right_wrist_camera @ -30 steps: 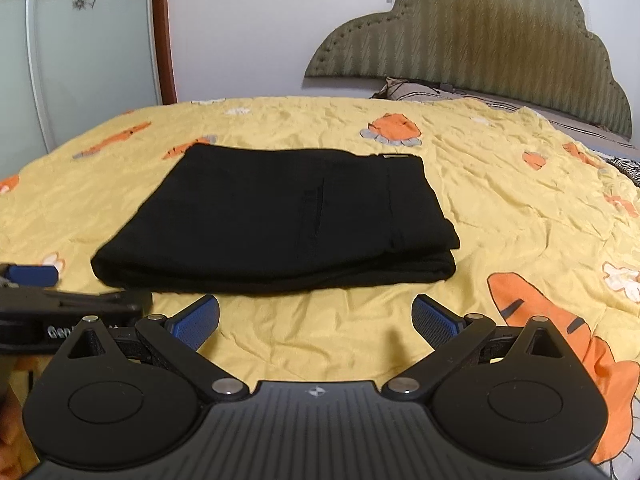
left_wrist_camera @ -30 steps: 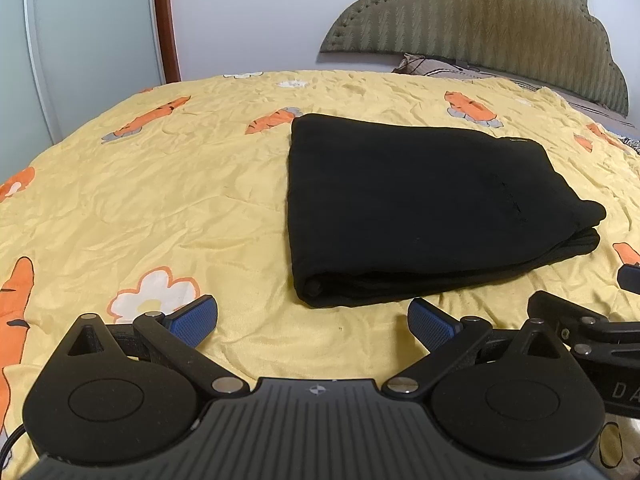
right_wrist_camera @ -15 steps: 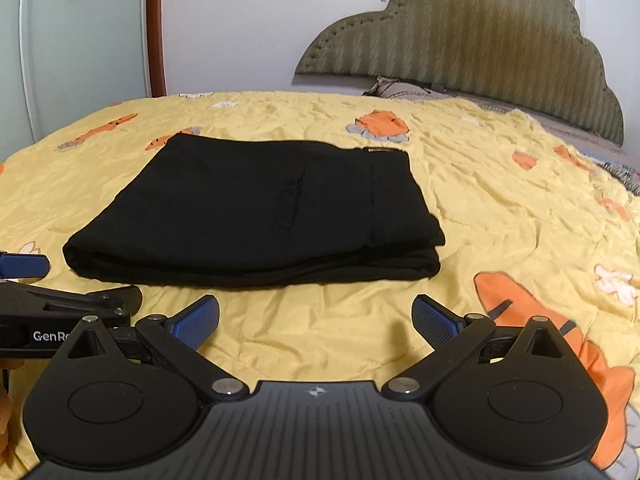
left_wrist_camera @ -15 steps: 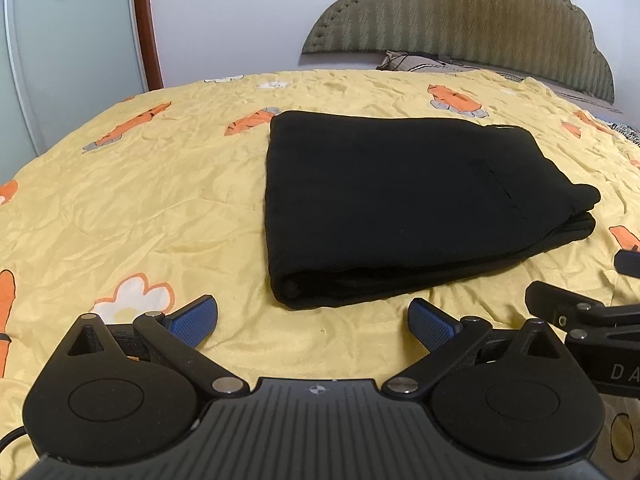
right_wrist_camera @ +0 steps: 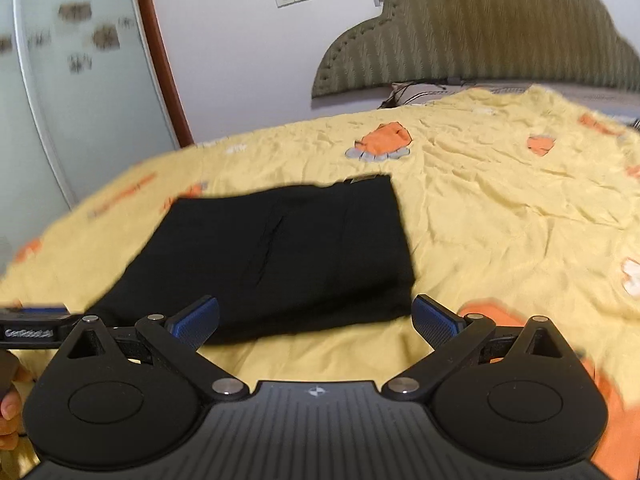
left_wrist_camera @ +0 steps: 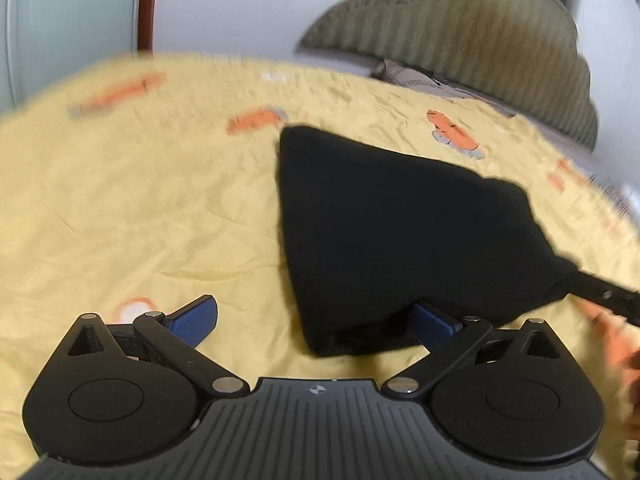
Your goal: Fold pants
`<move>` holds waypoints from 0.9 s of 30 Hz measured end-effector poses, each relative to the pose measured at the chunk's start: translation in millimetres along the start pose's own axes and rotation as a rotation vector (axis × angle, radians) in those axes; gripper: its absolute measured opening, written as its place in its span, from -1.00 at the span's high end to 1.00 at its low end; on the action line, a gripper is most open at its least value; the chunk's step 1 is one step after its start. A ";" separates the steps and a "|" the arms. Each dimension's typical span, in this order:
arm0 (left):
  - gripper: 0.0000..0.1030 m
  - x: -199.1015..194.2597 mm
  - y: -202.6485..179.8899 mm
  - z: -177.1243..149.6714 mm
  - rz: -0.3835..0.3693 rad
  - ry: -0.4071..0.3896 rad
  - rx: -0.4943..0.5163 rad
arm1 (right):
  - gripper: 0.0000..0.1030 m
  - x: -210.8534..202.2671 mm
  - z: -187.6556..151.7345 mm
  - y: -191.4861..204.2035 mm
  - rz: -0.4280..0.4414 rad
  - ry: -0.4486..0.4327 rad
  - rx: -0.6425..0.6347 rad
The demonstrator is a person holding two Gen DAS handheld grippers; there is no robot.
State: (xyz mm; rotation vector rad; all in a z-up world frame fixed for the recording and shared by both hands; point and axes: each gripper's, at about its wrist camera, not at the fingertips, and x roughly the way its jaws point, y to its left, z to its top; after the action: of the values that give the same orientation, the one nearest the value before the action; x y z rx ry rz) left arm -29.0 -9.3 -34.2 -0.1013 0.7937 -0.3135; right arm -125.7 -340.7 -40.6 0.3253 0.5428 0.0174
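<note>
**Black pants lie folded on the yellow bed**

Both views are blurred, so small things are hard to make out. In the left wrist view, one blue pad of the left gripper (left_wrist_camera: 314, 318) is partly hidden under the near corner of the folded black pants (left_wrist_camera: 400, 232). Whether that pad touches the cloth cannot be told. The other pad is seen over the yellow bedsheet (left_wrist_camera: 140, 208). The jaws are spread wide and nothing is held.

In the right wrist view, the right gripper (right_wrist_camera: 316, 316) is also spread wide and nothing is held. The near edge of the pants (right_wrist_camera: 280, 256) is seen between its pads. A hand (right_wrist_camera: 10, 400) is cut off at the left edge.
</note>
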 end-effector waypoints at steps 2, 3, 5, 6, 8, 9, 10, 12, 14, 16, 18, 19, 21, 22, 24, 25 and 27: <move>-0.99 10.7 13.5 11.5 -0.080 0.052 -0.095 | -1.00 13.0 15.8 -21.1 0.043 0.024 0.041; -0.99 16.6 18.2 16.5 -0.109 0.070 -0.120 | -1.00 21.7 22.9 -31.9 0.076 0.043 0.065; -1.00 24.2 22.6 23.3 -0.121 0.087 -0.121 | -1.00 38.5 33.6 -49.9 0.131 0.094 0.138; -1.00 26.0 23.0 25.6 -0.127 0.087 -0.113 | -1.00 45.4 35.9 -56.8 0.160 0.116 0.176; -0.99 28.2 23.8 27.3 -0.143 0.094 -0.111 | -0.99 59.1 38.5 -66.2 0.213 0.152 0.234; -0.99 29.2 24.2 27.2 -0.152 0.099 -0.115 | -0.99 65.9 39.0 -68.2 0.226 0.172 0.251; -0.98 29.5 25.2 27.5 -0.160 0.103 -0.122 | -0.99 70.1 38.5 -68.8 0.232 0.188 0.254; -0.98 28.1 29.1 27.5 -0.180 0.097 -0.140 | -0.93 72.4 38.4 -60.9 0.232 0.193 0.205; -1.00 26.3 34.7 27.0 -0.191 0.089 -0.175 | -0.79 71.6 36.8 -51.5 0.203 0.200 0.141; -1.00 24.4 39.7 24.7 -0.203 0.081 -0.208 | -0.56 68.0 33.7 -46.0 0.170 0.204 0.090; -1.00 20.6 43.6 22.8 -0.207 0.068 -0.235 | -0.14 65.1 32.6 -45.2 0.120 0.201 0.060; -1.00 17.0 44.9 22.0 -0.199 0.052 -0.242 | -0.10 63.6 32.4 -46.9 0.119 0.204 0.063; -0.97 6.2 46.8 20.8 -0.141 0.002 -0.242 | -0.09 59.6 31.3 -47.5 0.113 0.207 0.063; -0.97 -0.9 47.2 20.5 -0.100 -0.029 -0.236 | -0.10 56.2 30.8 -43.7 0.085 0.197 0.047; -0.98 -9.6 47.3 22.0 -0.058 -0.075 -0.216 | -0.16 45.9 29.9 -29.8 -0.001 0.135 0.007; -0.98 -9.2 46.9 24.6 -0.054 -0.069 -0.210 | -0.16 38.6 28.1 -17.2 -0.049 0.097 -0.042; -0.98 -2.7 41.0 29.1 -0.084 -0.018 -0.192 | -0.16 31.2 23.0 9.3 -0.091 0.044 -0.154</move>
State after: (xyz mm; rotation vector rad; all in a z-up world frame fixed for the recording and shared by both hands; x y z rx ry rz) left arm -0.2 29.6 -20.5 -0.3177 0.8016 -0.3151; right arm -86.5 -335.6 -34.8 0.1500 0.5957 -0.0212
